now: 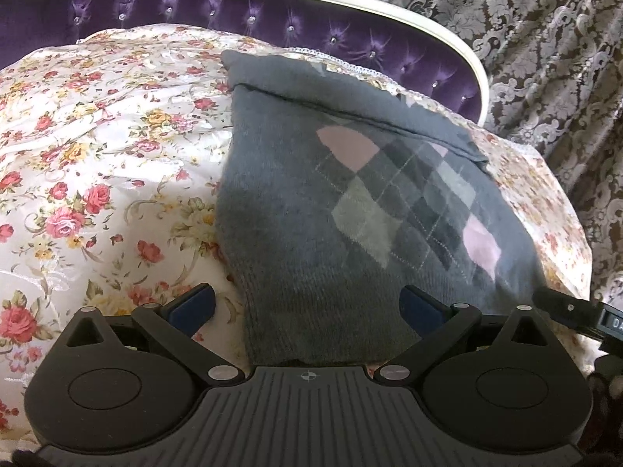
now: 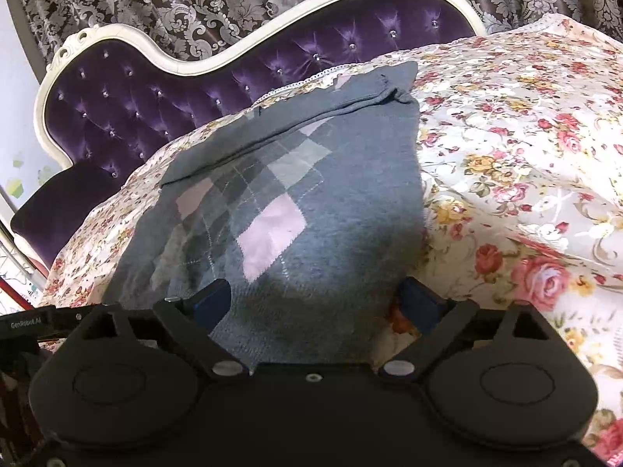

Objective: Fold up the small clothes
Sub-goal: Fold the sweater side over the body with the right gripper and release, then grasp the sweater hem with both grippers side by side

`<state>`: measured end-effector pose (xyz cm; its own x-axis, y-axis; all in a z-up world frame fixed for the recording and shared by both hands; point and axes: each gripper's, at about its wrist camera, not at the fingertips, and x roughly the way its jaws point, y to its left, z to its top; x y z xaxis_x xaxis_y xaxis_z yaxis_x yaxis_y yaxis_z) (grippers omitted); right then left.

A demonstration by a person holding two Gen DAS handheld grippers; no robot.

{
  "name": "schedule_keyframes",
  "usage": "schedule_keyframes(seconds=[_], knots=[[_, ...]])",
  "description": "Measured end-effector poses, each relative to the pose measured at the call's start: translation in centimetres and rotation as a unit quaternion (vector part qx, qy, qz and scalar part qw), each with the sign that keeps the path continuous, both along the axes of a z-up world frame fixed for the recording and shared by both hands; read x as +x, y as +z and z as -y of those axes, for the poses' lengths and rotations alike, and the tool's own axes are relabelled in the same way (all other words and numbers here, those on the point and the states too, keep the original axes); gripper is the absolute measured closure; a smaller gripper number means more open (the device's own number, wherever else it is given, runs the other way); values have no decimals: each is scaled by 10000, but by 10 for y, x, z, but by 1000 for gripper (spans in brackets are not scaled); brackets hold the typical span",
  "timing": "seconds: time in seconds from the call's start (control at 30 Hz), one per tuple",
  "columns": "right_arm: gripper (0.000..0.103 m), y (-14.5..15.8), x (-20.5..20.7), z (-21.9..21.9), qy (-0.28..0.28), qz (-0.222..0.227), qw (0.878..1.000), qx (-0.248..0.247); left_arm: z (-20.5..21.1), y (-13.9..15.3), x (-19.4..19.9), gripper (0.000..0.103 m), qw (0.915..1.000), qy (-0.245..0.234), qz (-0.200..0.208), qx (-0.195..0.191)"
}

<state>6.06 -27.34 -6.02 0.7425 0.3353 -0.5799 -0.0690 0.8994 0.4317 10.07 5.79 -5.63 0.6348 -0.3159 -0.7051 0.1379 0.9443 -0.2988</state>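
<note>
Both claws are gaping, gripping nothing. Left wrist view: the left gripper (image 1: 307,303) is straddling the grey argyle sweater (image 1: 350,194), lying folded on the floral bedspread (image 1: 97,148). Right wrist view: the right gripper (image 2: 317,297) is straddling the near hem, so the next fold probably calls for pinching it.

Grey knit sweater (image 1: 296,210), folded, lies flat on a floral bedspread (image 1: 97,148). Argyle panel of diamonds in pink, pale grey and dark grey, crossed by thin dotted lines, runs diagonally over the upper face. A folded layer lies across the far end, its edge forming a straight ridge from side to side; one far corner sticks up slightly. Ribbed hem at the near end, in shadow. In the right wrist view the same sweater (image 2: 311,214) shows a large pink diamond near centre and plain grey knit along its right side.
</note>
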Motion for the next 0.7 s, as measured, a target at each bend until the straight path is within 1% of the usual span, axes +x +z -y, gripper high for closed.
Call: schedule_keyframes(seconds=[0.13, 0.23, 0.27, 0.4, 0.53, 0.7], knots=[[4, -1, 2, -2, 17, 3, 10000, 17, 1, 2, -4, 3, 9999, -36, 101, -50], [3, -1, 3, -5, 36, -4, 10000, -36, -2, 5, -8, 13, 9995, -21, 225, -208], [2, -1, 3, -6, 42, -4, 10000, -50, -1, 6, -8, 14, 9994, -45, 244, -235], [0, -1, 4, -8, 49, -10, 10000, -86, 5, 2, -4, 14, 9993, -212, 116, -269], [0, -2, 4, -9, 51, -1, 9999, -117, 9, -1, 0, 14, 9992, -302, 81, -237], [0, -2, 4, -10, 56, 21, 9999, -113, 10, -2, 2, 14, 9991, -273, 95, -313]])
